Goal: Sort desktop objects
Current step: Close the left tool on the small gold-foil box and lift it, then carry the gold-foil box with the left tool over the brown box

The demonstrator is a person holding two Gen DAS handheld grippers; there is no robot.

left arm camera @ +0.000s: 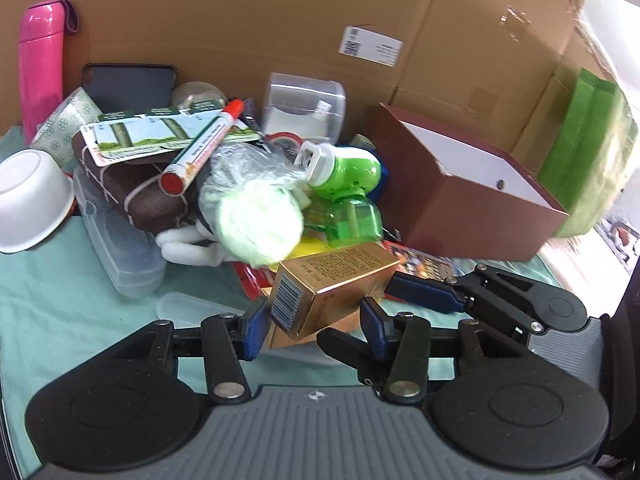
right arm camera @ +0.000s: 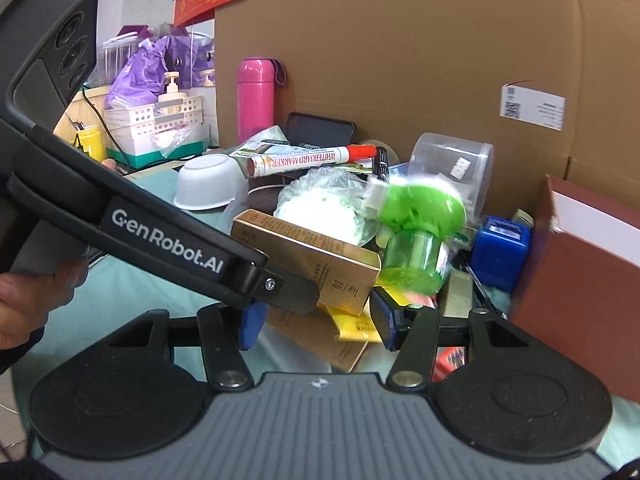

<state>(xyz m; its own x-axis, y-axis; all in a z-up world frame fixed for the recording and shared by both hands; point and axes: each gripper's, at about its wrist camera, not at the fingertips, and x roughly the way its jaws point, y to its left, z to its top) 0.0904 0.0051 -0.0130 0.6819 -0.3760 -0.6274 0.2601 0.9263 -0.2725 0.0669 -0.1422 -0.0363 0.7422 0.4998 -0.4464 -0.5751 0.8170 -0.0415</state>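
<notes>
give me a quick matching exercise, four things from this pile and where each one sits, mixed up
Things:
1. gold box
2. whiteboard marker
3. pink flask
4. white bowl

Places:
a. upside down on the green cloth, at the pile's left edge
b. upright against the big cardboard box, back left
c. between the left gripper fingers
d. lying on top of the pile, red cap toward the back

Pairs: 1-c, 2-d, 3-b, 4-a

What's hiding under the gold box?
Under the gold box you can see a yellow packet and a brown cardboard piece. The box covers whatever lies farther beneath.
</notes>
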